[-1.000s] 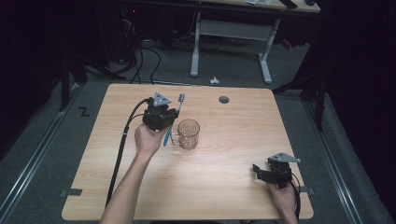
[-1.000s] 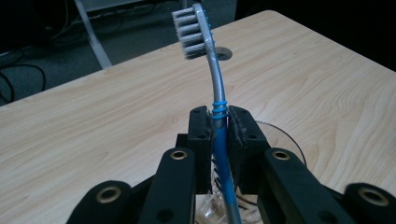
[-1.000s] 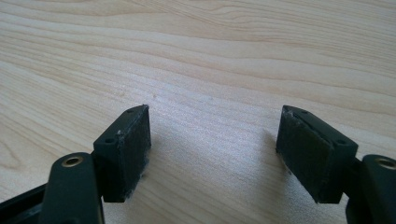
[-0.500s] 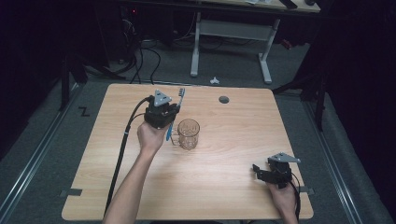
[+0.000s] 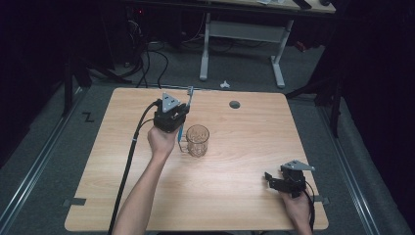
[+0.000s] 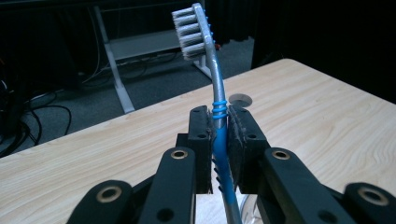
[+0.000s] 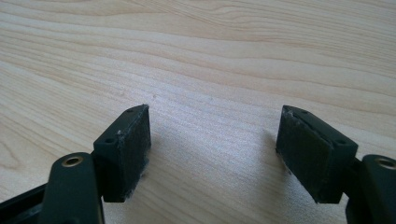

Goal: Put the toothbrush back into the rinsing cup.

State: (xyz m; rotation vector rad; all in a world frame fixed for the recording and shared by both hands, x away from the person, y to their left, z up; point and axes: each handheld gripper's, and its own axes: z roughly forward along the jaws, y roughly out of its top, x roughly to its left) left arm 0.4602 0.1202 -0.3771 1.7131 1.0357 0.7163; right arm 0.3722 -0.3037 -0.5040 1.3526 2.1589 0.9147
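Toothbrush pinched in left tool beside mug; right tool spread near edge.

From my station I see the wooden table with a round grey cable hole near its far edge. Past it, on the grey floor, a white-legged desk frame, tangled black cables and a small white scrap.

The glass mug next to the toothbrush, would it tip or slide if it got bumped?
The glass mug looks squat, standing upright on the smooth wooden table, so it would probably slide before tipping. Being clear glass, it is likely fragile and slippery. Its side handle may make it turn.
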